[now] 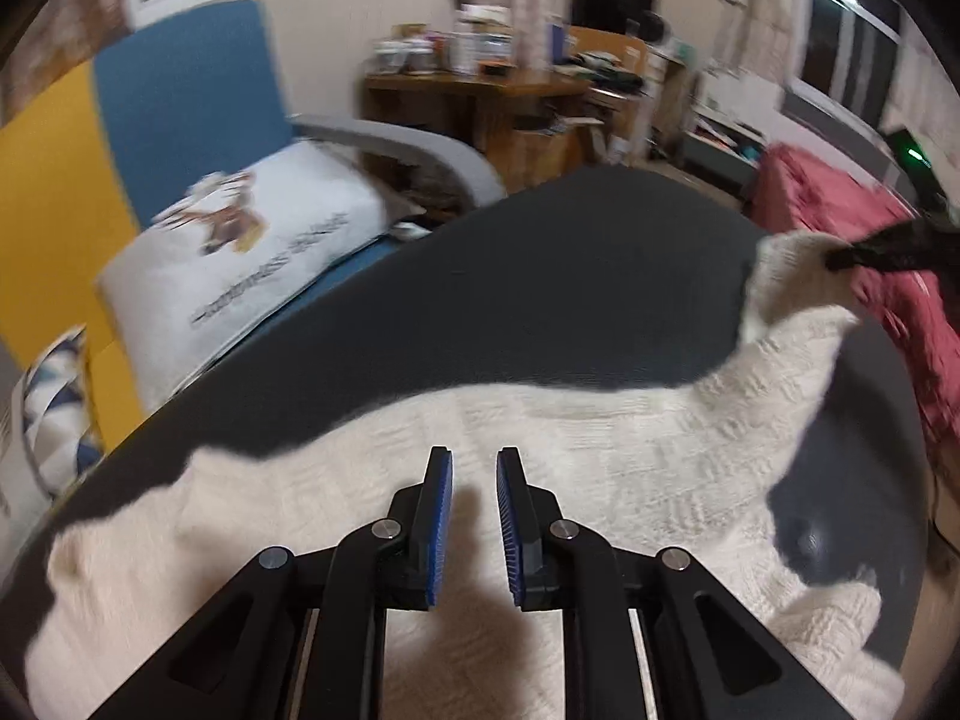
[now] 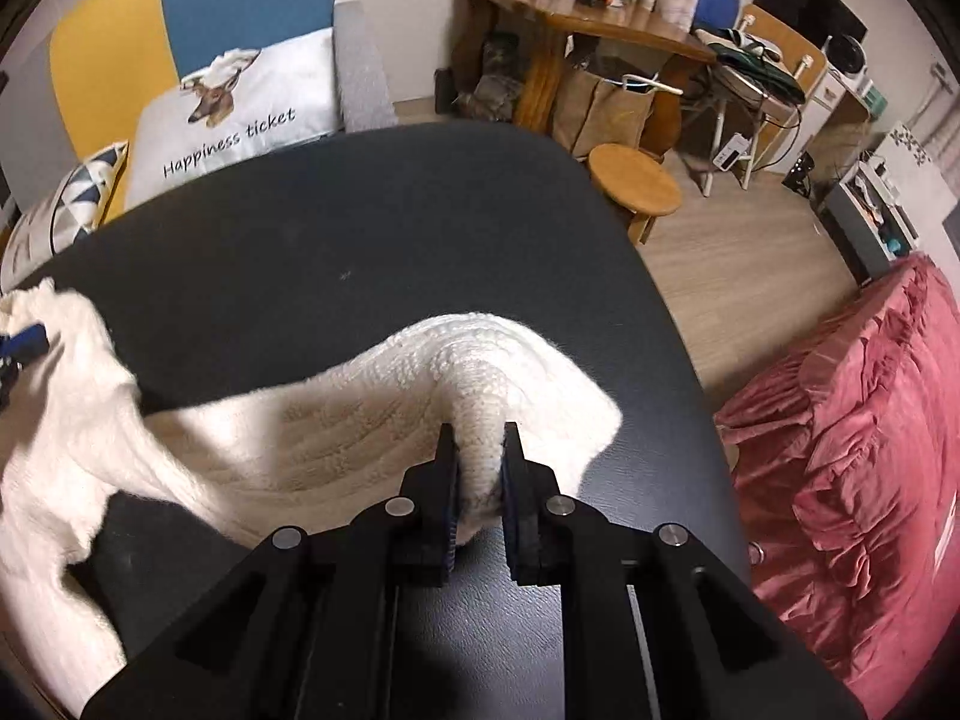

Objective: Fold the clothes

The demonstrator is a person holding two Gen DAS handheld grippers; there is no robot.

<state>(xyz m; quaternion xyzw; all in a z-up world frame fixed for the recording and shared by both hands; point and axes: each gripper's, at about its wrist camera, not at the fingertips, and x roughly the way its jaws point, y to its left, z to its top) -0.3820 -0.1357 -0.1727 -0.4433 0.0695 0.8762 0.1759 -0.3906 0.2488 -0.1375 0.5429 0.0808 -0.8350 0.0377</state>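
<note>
A cream knitted sweater (image 1: pixel 540 468) lies spread on a black table (image 1: pixel 540 276). My left gripper (image 1: pixel 474 462) hovers just above the sweater's middle, jaws slightly apart with nothing between them. My right gripper (image 2: pixel 479 438) is shut on a bunched fold of the sweater (image 2: pixel 384 420) and lifts it off the black table (image 2: pixel 360 228). In the left wrist view the right gripper (image 1: pixel 840 257) shows at the far right, holding the sweater's raised corner. In the right wrist view the left gripper's blue pad (image 2: pixel 24 342) shows at the far left edge over the sweater.
A blue and yellow sofa (image 2: pixel 180 12) with a deer-print pillow (image 2: pixel 240 102) stands behind the table. A red cover (image 2: pixel 870 432) lies to the right. A round wooden stool (image 2: pixel 636 180) and a cluttered wooden desk (image 2: pixel 588 18) stand beyond the far edge.
</note>
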